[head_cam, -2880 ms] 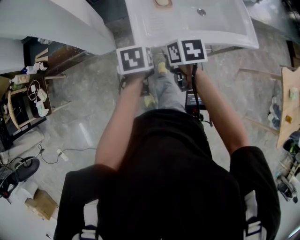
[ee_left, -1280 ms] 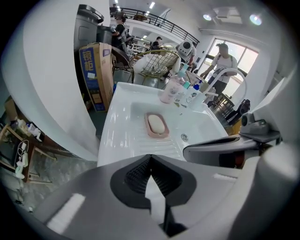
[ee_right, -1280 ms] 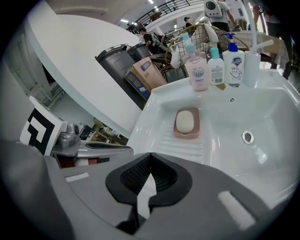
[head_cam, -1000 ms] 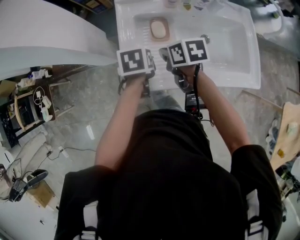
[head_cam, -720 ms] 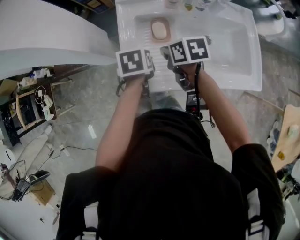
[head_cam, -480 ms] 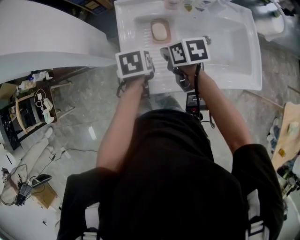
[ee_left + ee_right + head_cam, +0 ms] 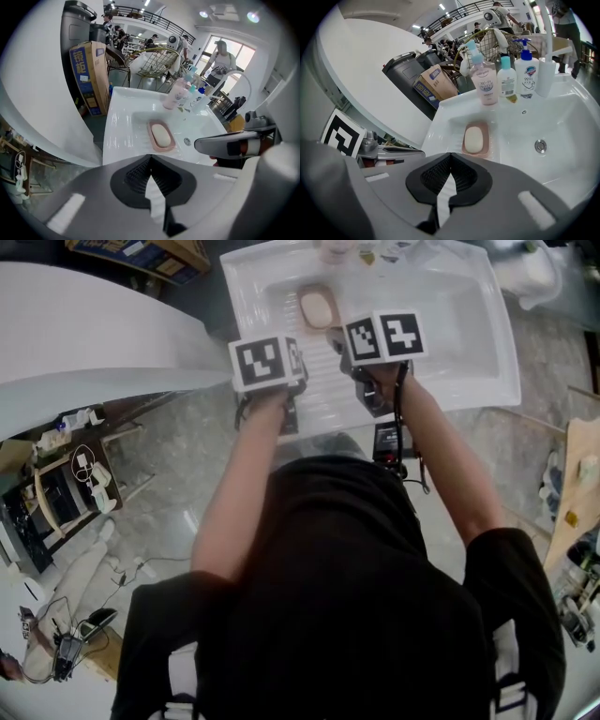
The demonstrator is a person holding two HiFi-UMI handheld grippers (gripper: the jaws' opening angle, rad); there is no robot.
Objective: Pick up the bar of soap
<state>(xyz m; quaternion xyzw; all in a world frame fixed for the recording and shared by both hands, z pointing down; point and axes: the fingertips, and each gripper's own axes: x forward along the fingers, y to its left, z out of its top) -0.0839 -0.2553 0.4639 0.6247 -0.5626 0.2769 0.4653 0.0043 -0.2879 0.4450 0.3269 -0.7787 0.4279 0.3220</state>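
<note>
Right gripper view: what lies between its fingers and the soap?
Bare white ceramic sink, then the pink dish holding the oval white soap bar; right gripper view.

Bright, even indoor light; glare on white sink (image 7: 469,343); fisheye warp, dark corners.

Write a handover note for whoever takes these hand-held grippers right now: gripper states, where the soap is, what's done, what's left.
Left hand-held gripper: shut, empty.
Right hand-held gripper: shut, empty.
Bar of soap: lying in the pink soap dish on the white sink, ahead of both grippers, untouched.
Done: nothing yet.
Left: open one gripper, reach the soap, close on it, lift.
</note>
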